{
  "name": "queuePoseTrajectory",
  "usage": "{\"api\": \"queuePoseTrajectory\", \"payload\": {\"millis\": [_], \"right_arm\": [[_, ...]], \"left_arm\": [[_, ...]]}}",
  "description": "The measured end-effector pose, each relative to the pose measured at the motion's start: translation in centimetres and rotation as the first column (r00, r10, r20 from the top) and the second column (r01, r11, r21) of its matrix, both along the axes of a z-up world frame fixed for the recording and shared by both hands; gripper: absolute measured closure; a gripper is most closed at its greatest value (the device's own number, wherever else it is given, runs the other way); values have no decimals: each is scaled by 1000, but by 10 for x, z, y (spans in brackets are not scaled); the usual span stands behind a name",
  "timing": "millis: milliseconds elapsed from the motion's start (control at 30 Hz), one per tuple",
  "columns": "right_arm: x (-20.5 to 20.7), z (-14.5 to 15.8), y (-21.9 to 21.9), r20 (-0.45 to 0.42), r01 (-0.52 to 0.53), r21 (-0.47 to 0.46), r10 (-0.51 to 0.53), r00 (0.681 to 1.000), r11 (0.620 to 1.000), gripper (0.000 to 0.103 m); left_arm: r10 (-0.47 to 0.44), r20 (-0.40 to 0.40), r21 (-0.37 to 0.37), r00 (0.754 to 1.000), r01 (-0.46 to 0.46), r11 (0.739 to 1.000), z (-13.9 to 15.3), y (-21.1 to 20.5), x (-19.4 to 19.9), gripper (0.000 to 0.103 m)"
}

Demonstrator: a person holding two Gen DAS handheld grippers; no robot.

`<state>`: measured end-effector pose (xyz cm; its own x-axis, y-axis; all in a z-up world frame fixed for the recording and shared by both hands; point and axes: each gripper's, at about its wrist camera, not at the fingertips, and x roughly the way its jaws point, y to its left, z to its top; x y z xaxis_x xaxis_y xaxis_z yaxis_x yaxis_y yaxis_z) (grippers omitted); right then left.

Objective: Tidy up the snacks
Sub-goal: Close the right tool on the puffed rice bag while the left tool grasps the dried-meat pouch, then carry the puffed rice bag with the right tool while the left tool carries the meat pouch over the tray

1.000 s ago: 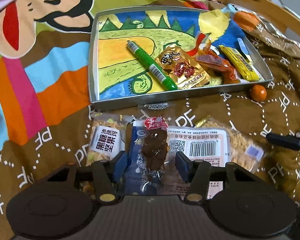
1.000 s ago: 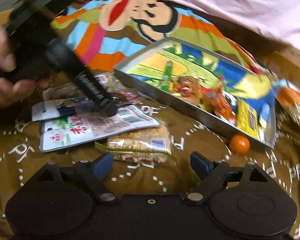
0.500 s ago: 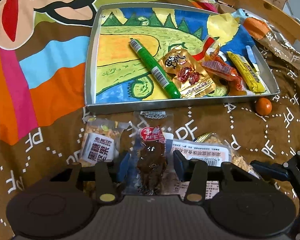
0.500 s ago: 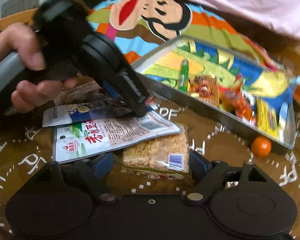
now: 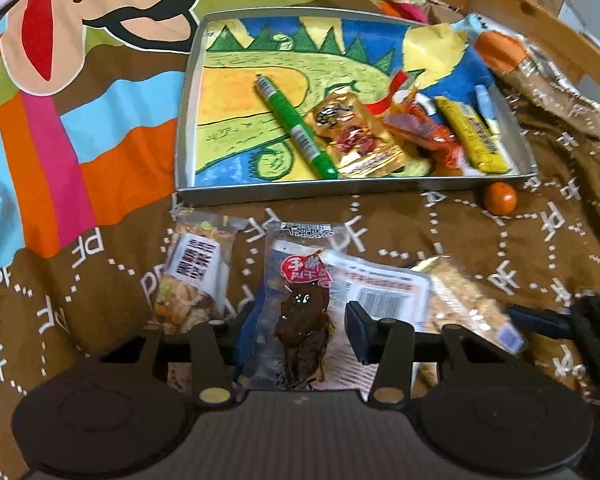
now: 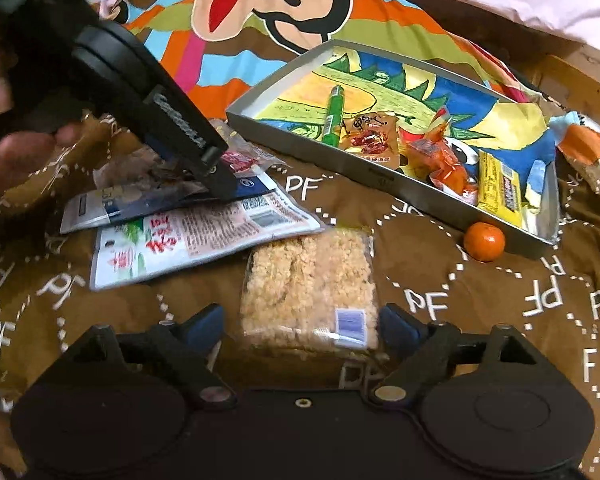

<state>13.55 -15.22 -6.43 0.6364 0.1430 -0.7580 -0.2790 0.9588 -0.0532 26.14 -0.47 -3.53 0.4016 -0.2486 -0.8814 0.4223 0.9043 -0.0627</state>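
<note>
L grip has the jerky pack up off the cloth; R jaws opening round the rice cake.
Since 1 s ago my left gripper (image 5: 296, 330) narrowed onto the clear dark-jerky packet (image 5: 300, 312), lifted; right gripper (image 6: 300, 326), wide, straddles the clear puffed-rice cake pack (image 6: 310, 280), pads not pressing. 5 snacks in the grey metal tray (image 5: 340, 191); 1 small orange ball (image 5: 499, 198) beside it.

Jerky pack (image 5: 300, 312) lies betw. left gripper (image 5: 298, 330) jaws, nut pack (image 5: 192, 276) just left of it, flat pouch (image 5: 384, 292) just right. Rice cake (image 6: 312, 284) lies betw. right gripper (image 6: 300, 326) jaws. Tray (image 5: 340, 190) lies beyond both, w/ pen (image 5: 296, 128) & small packs in it. Ball (image 5: 499, 198) sits outside tray, at its near right corner.
</note>
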Motion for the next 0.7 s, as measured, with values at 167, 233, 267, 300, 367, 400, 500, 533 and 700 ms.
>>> {"api": "queuePoseTrajectory", "payload": {"millis": [167,233,267,300,367,400,500,533,700], "right_arm": [[12,-13,12,36,-20,-71,22,999,997,18],[12,-12,7,28,2,-36,-1,1000,999,28],[12,-11,5,28,26,-23,-26,999,999,29],[13,-9,3,25,39,-8,-38,999,999,29],[11,-8,2,31,58,-4,-58,998,998,30],[10,-7,4,38,60,-14,-60,997,998,30],[0,-7,15,105,29,-150,-13,994,988,30],[-5,-8,22,142,10,-230,23,990,973,30],[-20,-11,32,224,-16,-417,120,967,909,30]], "left_arm": [[-3,-8,31,1000,3,1000,-9,-5,-1,52],[-9,0,42,1000,9,999,-12,-8,-2,52],[-11,4,44,1000,11,999,-12,-9,-3,52],[-13,7,44,1000,13,999,-12,-10,-4,52],[-16,4,35,1000,16,999,-10,-11,-7,52],[-15,0,30,1000,15,999,-10,-11,-9,53],[-5,-12,23,1000,5,1000,-8,-13,-15,53],[-4,-14,22,1000,4,1000,-7,-14,-18,53],[-1,-5,-5,1000,0,1000,0,-19,-28,53]]}}
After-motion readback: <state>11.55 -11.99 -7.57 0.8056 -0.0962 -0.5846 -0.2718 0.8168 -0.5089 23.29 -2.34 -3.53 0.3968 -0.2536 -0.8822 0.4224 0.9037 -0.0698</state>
